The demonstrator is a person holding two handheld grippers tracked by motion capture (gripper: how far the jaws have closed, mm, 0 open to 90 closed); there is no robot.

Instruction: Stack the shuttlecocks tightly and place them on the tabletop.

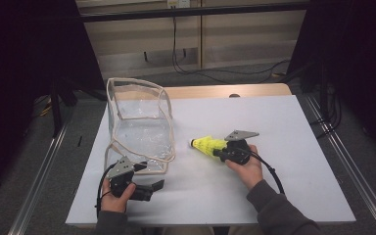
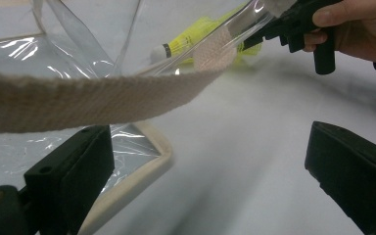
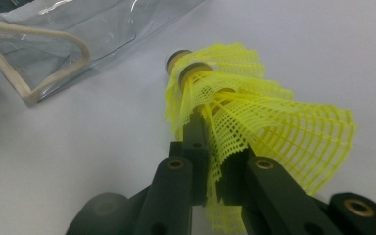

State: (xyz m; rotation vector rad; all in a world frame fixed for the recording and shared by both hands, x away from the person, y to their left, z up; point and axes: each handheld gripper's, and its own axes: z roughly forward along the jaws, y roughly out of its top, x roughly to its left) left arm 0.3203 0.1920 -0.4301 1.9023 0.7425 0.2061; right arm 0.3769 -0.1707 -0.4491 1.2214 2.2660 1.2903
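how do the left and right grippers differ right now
The left gripper is open with nothing between its fingers; the right gripper is shut on the yellow shuttlecocks. The left sits by the clear bag, the right farther off on the white table. Both are black and hand-held.

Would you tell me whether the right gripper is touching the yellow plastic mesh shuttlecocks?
Touching: the right gripper view shows the right gripper clamped on the yellow mesh skirt of the shuttlecocks.

A white-topped desk (image 1: pixel 284 147) with a pale wooden far edge stands on grey carpet floor (image 1: pixel 19 171). Black cables (image 1: pixel 186 63) trail before a beige panelled wall (image 1: pixel 245 34); dark curtains (image 1: pixel 24 49) flank both sides.
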